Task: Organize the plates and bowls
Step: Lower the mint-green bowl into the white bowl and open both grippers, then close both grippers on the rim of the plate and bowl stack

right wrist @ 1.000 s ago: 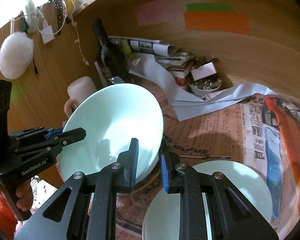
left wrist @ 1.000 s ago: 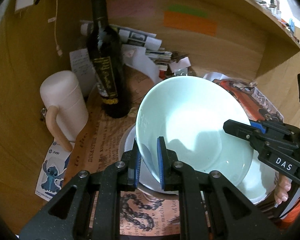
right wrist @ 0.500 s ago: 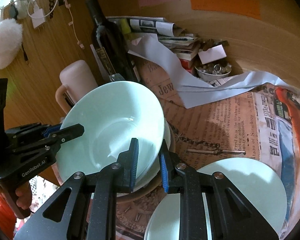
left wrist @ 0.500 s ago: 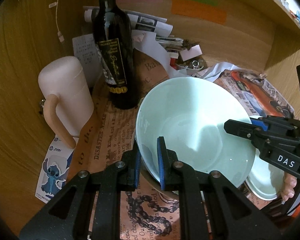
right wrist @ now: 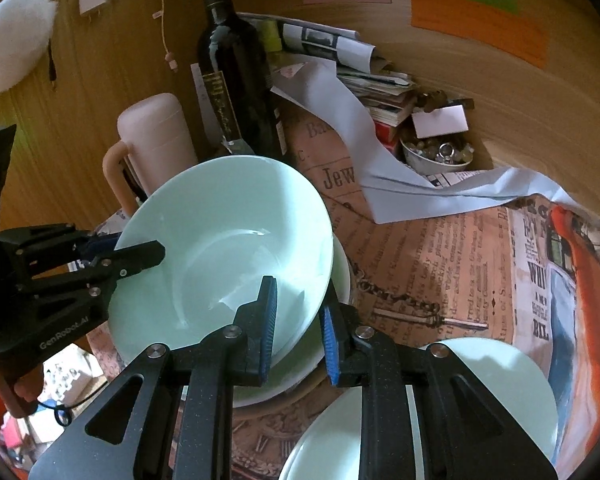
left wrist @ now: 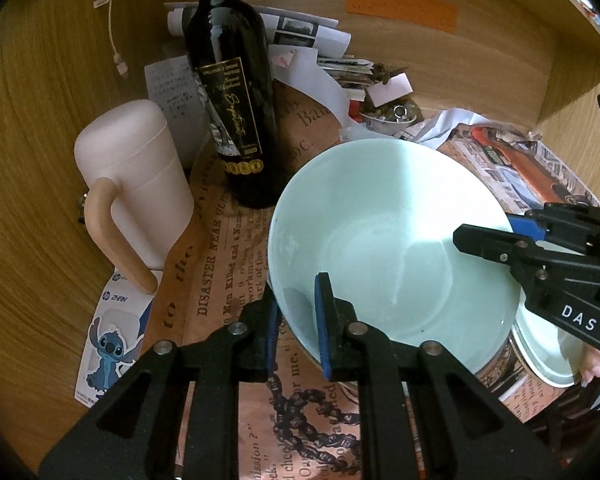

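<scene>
A pale green bowl (left wrist: 384,240) is held by both grippers. My left gripper (left wrist: 298,320) is shut on its near rim; it shows at the left in the right wrist view (right wrist: 140,256). My right gripper (right wrist: 298,312) straddles the bowl's (right wrist: 224,248) opposite rim with a visible gap at the outer pad. The bowl sits in a second pale bowl (right wrist: 300,364). A pale green plate (right wrist: 480,408) lies at lower right and shows in the left wrist view (left wrist: 544,356).
A dark wine bottle (left wrist: 236,92) and a pink lidded mug (left wrist: 136,184) stand just behind the bowl. Papers (right wrist: 364,76) and a small dish of trinkets (right wrist: 436,156) lie at the back against the wooden wall. Newspaper (right wrist: 440,248) covers the table.
Both grippers lowered the bowl onto the bowl beneath it. The right gripper's jaws have spread a little around the rim.
</scene>
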Available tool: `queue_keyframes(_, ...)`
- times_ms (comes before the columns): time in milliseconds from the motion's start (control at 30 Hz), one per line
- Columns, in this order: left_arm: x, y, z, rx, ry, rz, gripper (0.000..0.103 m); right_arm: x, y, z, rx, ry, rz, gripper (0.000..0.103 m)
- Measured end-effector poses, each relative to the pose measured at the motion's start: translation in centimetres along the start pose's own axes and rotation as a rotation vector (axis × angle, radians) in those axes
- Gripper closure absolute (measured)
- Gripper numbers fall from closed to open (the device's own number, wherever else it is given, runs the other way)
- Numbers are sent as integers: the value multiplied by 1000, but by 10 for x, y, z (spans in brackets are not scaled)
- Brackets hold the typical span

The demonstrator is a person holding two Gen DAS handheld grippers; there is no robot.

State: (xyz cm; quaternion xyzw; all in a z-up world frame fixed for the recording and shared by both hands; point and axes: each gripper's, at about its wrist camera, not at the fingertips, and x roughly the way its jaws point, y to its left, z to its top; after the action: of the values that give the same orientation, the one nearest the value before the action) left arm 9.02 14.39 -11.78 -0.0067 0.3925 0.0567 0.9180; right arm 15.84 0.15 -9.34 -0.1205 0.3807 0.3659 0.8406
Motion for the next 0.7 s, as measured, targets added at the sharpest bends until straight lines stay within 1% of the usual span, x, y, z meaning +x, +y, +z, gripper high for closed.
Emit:
queue_keyframes(133,0,0,1,4,7,3,88,0,1,1,-18,3,-19,82)
queue_keyframes(167,1,0,1,5,10,7,88,-1,1,1,-26,1,-28,79)
queue_keyframes(200,1,0,1,6,13,8,85,-3,1,2,-30,-2,-28,77)
queue_keyframes(267,3,2,1,-3,23,-2,85,-4,0,4,-32,-2,-21,71)
queue_keyframes(433,3,3,2,-5,24,-2,84,-5,5,5,-72,1,-37,67)
queue_keyframes(533,0,5,4,-11,16,-1,84,-8,5,6,-79,-15,-64,56)
queue_keyframes(567,-2,7,5,-18,12,-6,82,-11,4,7,-78,-34,-66,53)
queue_keyframes(600,-5,9,6,-27,7,-14,75,-14,3,8,-77,-53,-66,53)
queue_keyframes(633,-7,10,7,-36,1,-20,70,-17,2,9,-76,-67,-64,51)
queue_keyframes(700,-15,14,9,-57,-25,-28,49,-23,1,11,-69,-84,-60,51)
